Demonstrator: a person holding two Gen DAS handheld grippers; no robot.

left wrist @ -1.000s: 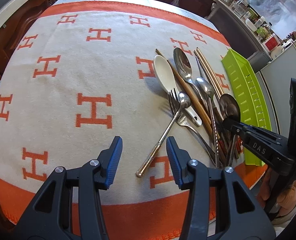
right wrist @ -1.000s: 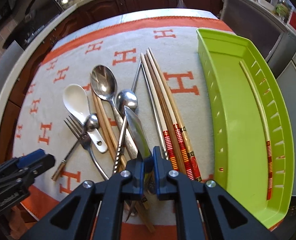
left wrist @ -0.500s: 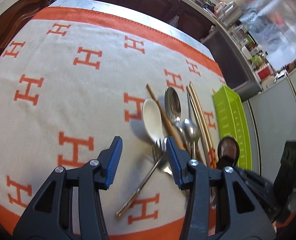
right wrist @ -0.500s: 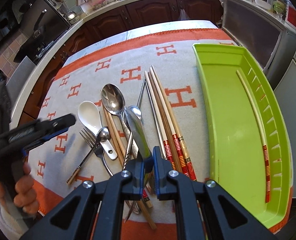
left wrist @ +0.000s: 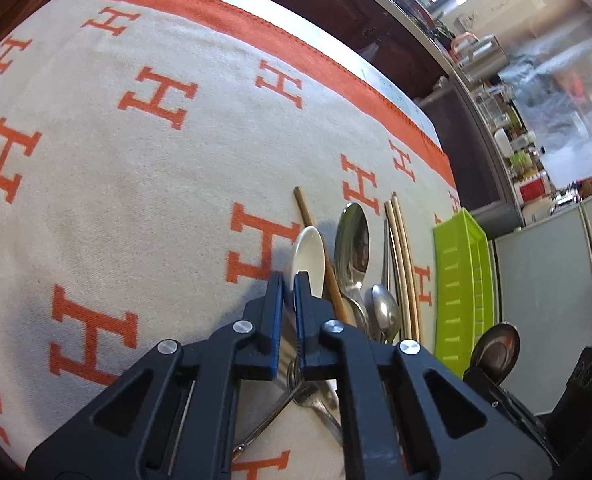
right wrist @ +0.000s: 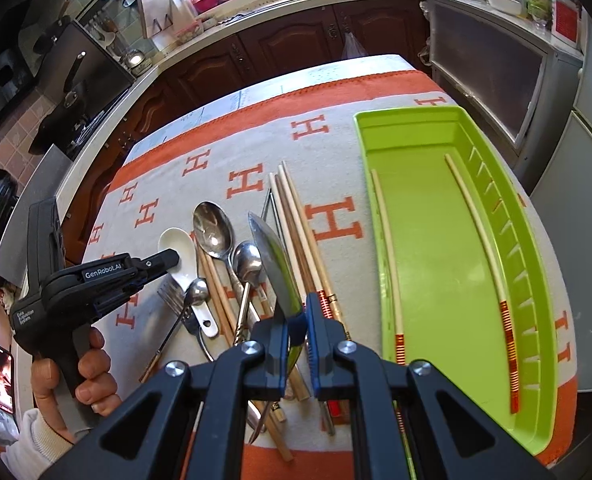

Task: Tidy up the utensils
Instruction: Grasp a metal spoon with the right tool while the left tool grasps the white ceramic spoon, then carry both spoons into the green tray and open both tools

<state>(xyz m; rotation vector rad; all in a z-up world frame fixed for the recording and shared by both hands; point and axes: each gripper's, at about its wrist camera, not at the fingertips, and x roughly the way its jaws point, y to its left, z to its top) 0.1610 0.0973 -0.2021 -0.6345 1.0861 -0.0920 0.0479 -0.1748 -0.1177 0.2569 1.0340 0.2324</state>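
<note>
A white ceramic spoon (left wrist: 310,254) lies at the left of a utensil pile on the H-patterned cloth. My left gripper (left wrist: 290,285) is closing, its jaws almost together with the spoon's bowl rim between the pads; the right wrist view shows its tips on that white spoon (right wrist: 175,242). My right gripper (right wrist: 296,322) is shut on a metal spoon (right wrist: 273,258) and holds it above the pile. That metal spoon (left wrist: 496,346) shows at the lower right of the left wrist view. Two chopsticks (right wrist: 476,232) lie in the green tray (right wrist: 416,114).
Metal spoons (right wrist: 211,232), a fork (right wrist: 171,298) and several chopsticks (right wrist: 296,216) lie mixed on the cloth left of the tray. A person's hand (right wrist: 91,376) holds the left gripper. Dark cabinets and a cluttered counter stand beyond the table's far edge.
My left gripper has moved right and down onto the pile, and its jaws have gone from wide apart to nearly together at the white spoon. My right gripper has risen slightly with its spoon.
</note>
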